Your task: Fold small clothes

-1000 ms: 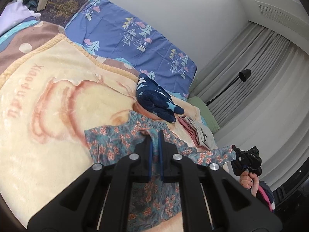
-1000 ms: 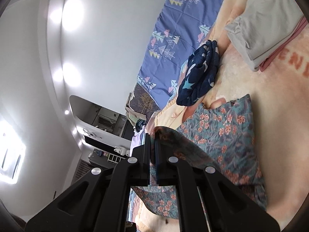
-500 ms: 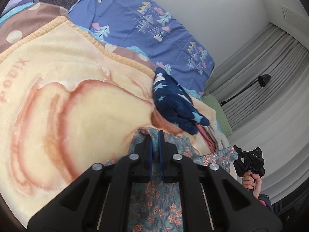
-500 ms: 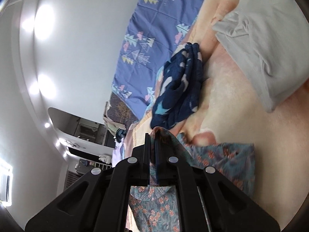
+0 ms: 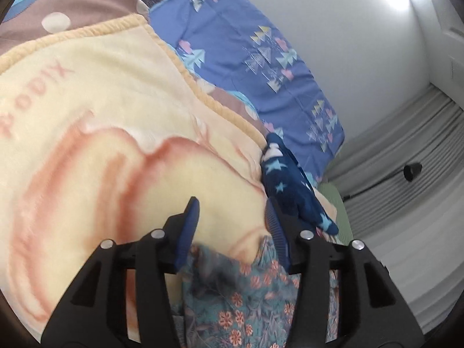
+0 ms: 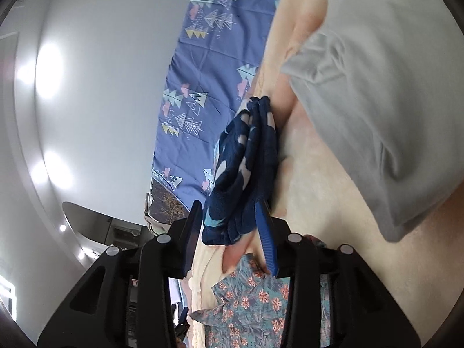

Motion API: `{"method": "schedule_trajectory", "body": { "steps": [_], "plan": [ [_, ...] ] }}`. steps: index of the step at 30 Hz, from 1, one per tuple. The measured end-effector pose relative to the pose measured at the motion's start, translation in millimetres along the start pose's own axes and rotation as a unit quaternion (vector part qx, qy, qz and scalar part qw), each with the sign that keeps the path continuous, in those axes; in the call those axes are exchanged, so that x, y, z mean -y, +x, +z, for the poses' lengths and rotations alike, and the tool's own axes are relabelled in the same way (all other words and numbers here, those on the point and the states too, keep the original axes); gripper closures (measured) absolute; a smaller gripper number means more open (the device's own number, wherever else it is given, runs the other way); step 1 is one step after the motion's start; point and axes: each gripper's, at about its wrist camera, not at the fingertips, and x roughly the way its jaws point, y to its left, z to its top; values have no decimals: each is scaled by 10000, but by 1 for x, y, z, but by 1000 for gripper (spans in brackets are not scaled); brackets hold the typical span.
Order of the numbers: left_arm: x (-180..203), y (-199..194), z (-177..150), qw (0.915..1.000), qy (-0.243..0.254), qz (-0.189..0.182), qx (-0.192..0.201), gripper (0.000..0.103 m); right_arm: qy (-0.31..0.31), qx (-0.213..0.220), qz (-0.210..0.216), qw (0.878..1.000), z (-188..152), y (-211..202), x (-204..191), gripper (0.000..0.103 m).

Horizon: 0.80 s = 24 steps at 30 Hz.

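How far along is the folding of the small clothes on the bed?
Done: a navy star-print garment and a pale grey garment already lie folded on the cream blanket. In hand: the teal floral garment has just been laid down; the left hand-held gripper and right hand-held gripper have just been opening, jaws apart, cloth released. Left: any further folds on it; how it lies is mostly hidden.

Both claws just opened: left claw (image 5: 232,217), right claw (image 6: 229,217) released floral garment (image 5: 246,304).
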Motion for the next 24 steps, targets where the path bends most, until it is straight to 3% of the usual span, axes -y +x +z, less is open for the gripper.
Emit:
{"method": "schedule_trajectory", "body": {
  "steps": [4,5,6,7,10,13,16,18,21,24],
  "plan": [
    [10,-21,-4,9996,265,10,35,55,-964,-561,-182,9936,-18,-10,-25,63],
    [18,-27,-10,9988,497,3,-45,55,-1353,-879,-254,9866,-29,-10,-33,70],
    [28,-32,-19,9965,819,-46,-188,59,-1750,-1253,-336,9760,-44,-9,-41,79],
    [39,-34,-30,9927,1138,-49,-402,73,-2001,-1479,-467,9674,-57,-5,-45,96],
    [66,-25,-69,9746,1892,236,-1176,86,-2832,-2033,-1217,9293,-103,5,-53,98],
    [80,-7,-104,9542,2271,623,-1843,89,-3198,-2331,-1972,8969,-130,27,-49,98],
    [85,18,-117,9393,2444,997,-2193,89,-3194,-2390,-2385,8855,-135,46,-40,98],
    [83,36,-117,9346,2379,1138,-2386,89,-3156,-2415,-2593,8803,-134,61,-36,98],
    [75,61,-109,9370,2093,1279,-2487,89,-3150,-2299,-2690,8807,-127,84,-37,98],
    [77,80,-94,9397,2049,1461,-2318,89,-3064,-2059,-2634,8913,-111,99,-44,98]
  ]
}}
